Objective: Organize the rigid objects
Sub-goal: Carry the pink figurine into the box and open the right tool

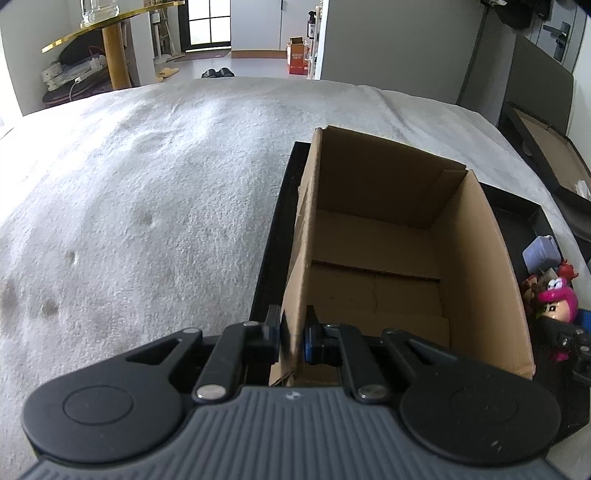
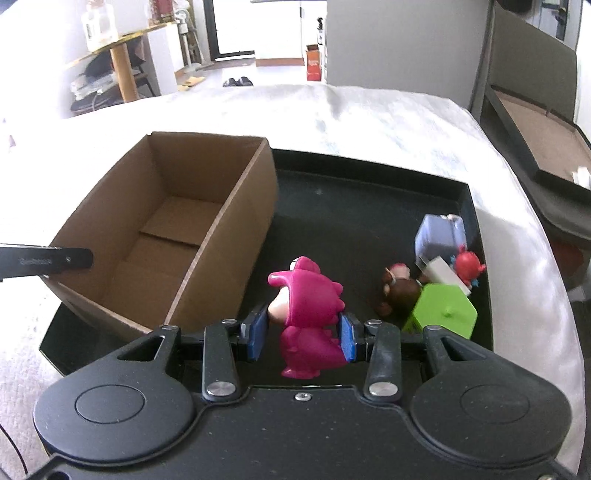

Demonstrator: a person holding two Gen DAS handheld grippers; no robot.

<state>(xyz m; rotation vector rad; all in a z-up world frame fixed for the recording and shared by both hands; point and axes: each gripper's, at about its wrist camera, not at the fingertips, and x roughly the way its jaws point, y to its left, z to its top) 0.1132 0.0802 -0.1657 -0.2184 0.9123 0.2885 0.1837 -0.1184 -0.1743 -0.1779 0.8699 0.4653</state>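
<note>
White textured bedspread ahead, gold-edged glass table far left, bright doorway beyond, grey wall right.

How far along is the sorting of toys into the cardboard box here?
Early. Done: nothing, the box is empty. In hand: the left gripper is shut on the box wall, and the right gripper holds the pink figure beside the box. Left: the brown figure, green block, red toy and lilac piece on the tray.

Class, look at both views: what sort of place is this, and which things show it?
Probably a home bedroom: a white bedspread under the black tray, slippers on the floor beyond, and a doorway behind.
</note>
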